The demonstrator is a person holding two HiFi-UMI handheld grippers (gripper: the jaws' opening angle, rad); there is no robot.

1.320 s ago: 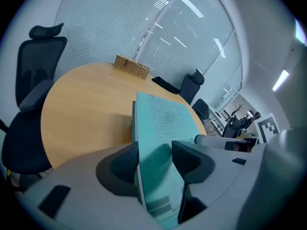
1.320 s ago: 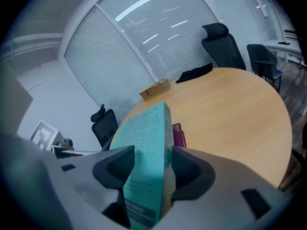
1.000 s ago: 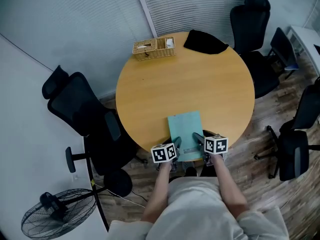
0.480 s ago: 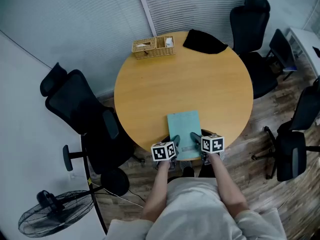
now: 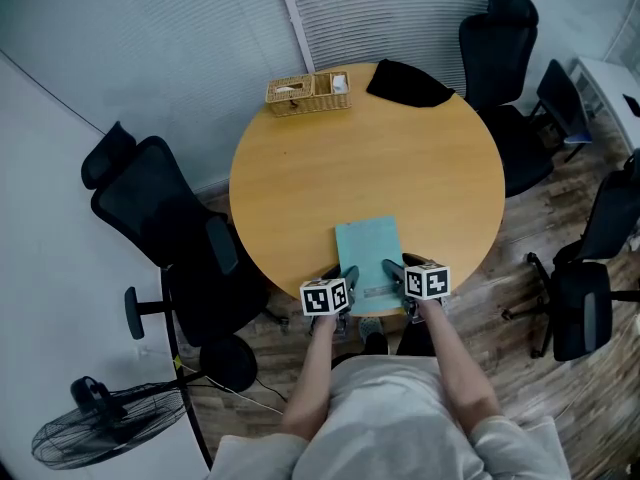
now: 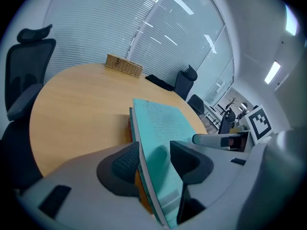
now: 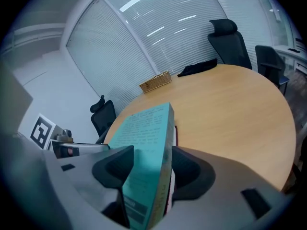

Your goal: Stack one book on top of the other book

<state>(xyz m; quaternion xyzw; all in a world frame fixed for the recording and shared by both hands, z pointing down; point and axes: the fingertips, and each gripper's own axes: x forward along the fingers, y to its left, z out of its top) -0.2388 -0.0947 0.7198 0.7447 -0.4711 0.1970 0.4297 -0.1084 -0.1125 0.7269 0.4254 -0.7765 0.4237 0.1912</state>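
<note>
1. While the teal book lies at the 6 o'clock edge of the table, it sits over the lower book, whose orange-red edge peeks out underneath. By my read the stacking is all but done.
2. Left gripper is on the 7 o'clock corner. Its jaws are at a middling width and clamped there, one pad on the teal cover and the other up against the underside.
3. Right gripper is on the 5 o'clock corner. Its jaws are wide and have just been easing further apart. The book is between them, and the pads look barely clear of it.
4. So the step in hand looks like the let-go, and it wants patience.
   - Free the left corner as gently as the right, so the top book settles flat rather than pivoting.
   - Open both sets of pads fully clear of cover and underside before any retreat.
   - Draw both grippers straight back toward 6 o'clock, level, with no sideways drag.
5. The risk, I'd judge, is that a pad catching a corner pulls the teal book askew, or nudges the pair off the near edge.
</note>
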